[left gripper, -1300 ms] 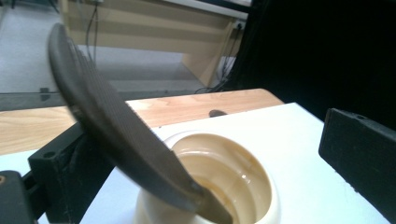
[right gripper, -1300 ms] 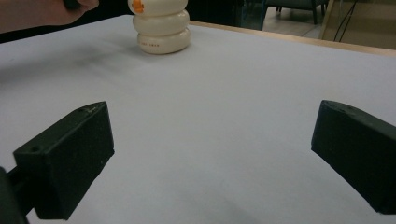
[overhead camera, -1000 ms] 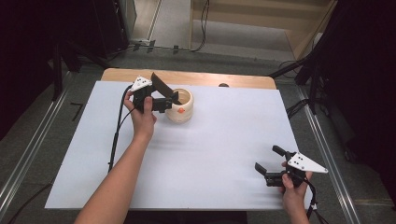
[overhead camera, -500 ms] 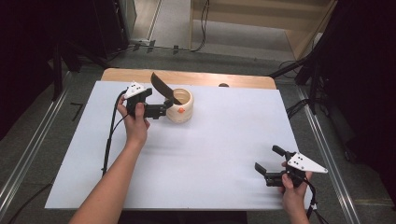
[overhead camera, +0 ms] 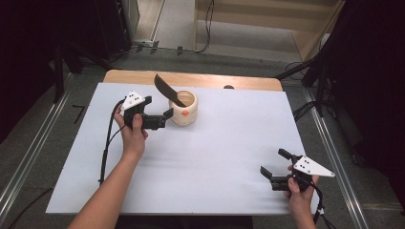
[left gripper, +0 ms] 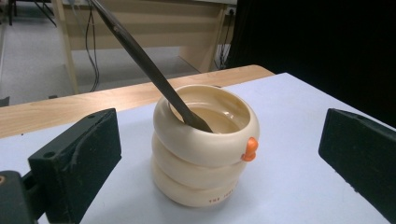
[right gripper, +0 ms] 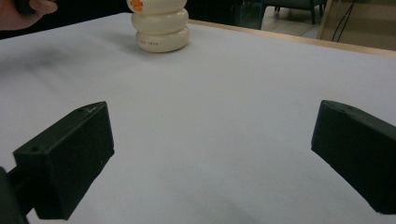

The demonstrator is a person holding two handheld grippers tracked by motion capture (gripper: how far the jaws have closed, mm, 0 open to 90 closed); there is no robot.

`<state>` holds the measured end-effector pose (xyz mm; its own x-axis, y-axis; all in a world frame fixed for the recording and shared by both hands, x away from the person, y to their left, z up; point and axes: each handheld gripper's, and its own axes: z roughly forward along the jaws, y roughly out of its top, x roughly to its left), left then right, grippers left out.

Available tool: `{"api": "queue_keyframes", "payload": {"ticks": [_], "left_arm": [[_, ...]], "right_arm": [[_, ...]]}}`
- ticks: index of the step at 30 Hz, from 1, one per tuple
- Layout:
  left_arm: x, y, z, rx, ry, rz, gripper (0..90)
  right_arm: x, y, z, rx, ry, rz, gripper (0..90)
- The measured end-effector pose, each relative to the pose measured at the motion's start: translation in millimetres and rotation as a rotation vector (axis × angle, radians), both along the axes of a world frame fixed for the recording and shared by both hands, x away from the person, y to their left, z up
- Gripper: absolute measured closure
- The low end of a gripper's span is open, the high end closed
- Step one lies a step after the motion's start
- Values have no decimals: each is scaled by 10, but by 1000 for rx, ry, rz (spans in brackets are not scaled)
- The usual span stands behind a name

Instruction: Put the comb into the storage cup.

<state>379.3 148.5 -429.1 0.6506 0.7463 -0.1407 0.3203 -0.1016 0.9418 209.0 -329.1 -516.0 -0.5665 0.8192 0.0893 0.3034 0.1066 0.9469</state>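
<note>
a: look at the left side first. what is the left gripper (overhead camera: 162, 118) doing?

b: its jaws are wide open and it holds nothing. it sits just beside the pot (overhead camera: 184, 108), on the pot's left. from the left gripper view the pot (left gripper: 205, 144) is right between the two jaws, but they are not touching it.

a: where is the pot?

b: near the back of the white mat (overhead camera: 215, 157), a bit left of the middle. a dark spatula (overhead camera: 168, 89) stands in it and leans up to the left, over the rim.

a: how do you think the pot feels?

b: it looks hard and smooth, like three fat rings piled up. i think it is slippery and could crack if it falls. it looks light too, so a bump may tip it, more so with the spatula leaning out.

a: where is a good place to grab?

b: i think in a dip between two rings, low down, so the jaws do not slide. the spatula looks thin and stiff; grab its handle up high.

a: and on the right?

b: the right gripper (overhead camera: 273, 175) is at the front right of the mat, well apart from the pot. its jaws are wide open too, with nothing in them.
</note>
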Motion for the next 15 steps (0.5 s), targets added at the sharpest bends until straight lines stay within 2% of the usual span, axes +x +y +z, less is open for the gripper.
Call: {"api": "queue_keyframes", "payload": {"ticks": [10,15], "left_arm": [[-150,84,6,-8,-6,-1,0],[-228,134,18,-1,-21,1,0]], "right_arm": [[0,-1,0,0,1,1,0],[1,1,-1,-1,0,0,0]]}}
